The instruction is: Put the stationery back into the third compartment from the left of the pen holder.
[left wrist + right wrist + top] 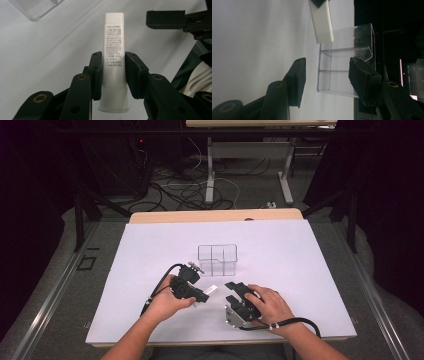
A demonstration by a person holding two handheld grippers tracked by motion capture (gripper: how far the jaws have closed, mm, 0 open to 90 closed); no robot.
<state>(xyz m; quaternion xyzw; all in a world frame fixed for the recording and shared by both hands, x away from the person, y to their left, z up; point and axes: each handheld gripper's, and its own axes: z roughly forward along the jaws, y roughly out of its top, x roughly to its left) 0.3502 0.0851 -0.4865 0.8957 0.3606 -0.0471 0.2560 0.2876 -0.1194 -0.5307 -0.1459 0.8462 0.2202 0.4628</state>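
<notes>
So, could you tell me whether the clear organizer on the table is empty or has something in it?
Empty: the clear organizer shows bare compartments; the white stick is outside it, held in the left gripper.

Both forearms are coming in from six o'clock in the high view. The left hand [167, 302] is holding the left gripper [204, 293] with its jaws pointing toward three o'clock and pressing on something between them. The right hand [270, 305] is holding the right gripper [231, 291], aiming toward ten o'clock, jaws parted with nothing between them.
</notes>
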